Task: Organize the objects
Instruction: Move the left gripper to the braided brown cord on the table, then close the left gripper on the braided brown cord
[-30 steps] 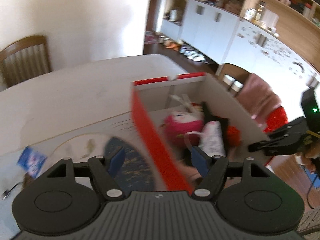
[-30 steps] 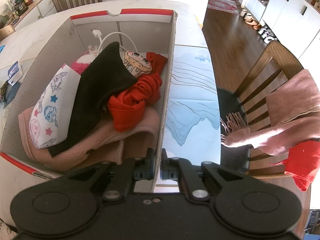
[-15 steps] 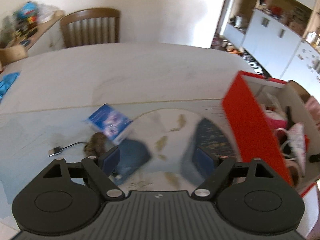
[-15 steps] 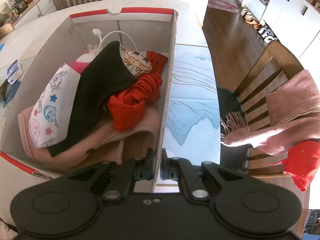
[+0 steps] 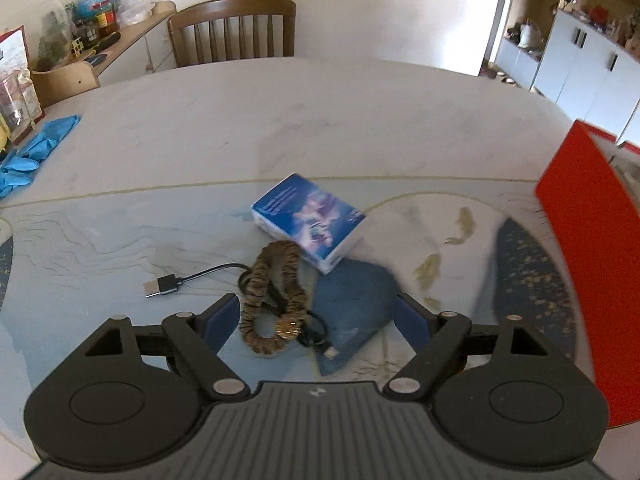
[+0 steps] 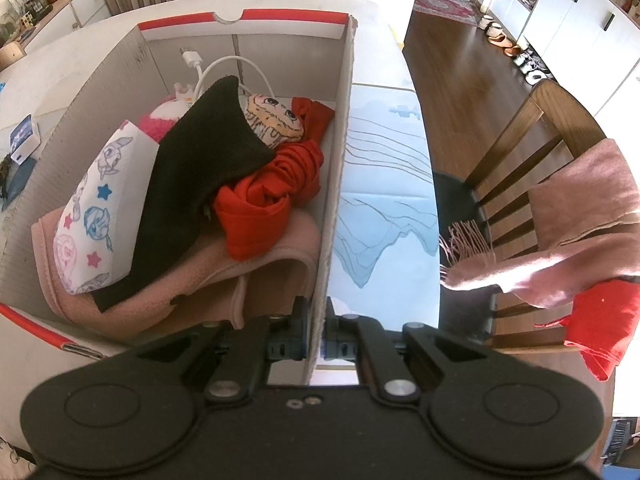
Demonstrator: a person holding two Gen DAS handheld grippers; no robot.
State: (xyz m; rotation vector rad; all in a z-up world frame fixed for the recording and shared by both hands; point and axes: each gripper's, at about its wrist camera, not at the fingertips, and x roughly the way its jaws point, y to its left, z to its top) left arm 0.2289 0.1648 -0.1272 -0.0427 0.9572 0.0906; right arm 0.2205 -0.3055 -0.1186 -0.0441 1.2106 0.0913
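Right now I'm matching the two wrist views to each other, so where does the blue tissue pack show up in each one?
Left wrist view: the blue tissue pack lies on the table near the picture's middle, just beyond the striped scrunchie.
Right wrist view: the pack is small at the far left edge, outside the box.
Shared landmark: the red-and-white cardboard box.

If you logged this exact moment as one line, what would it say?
left gripper: open, above striped scrunchie | right gripper: shut on box wall | tissue pack, cable: on table
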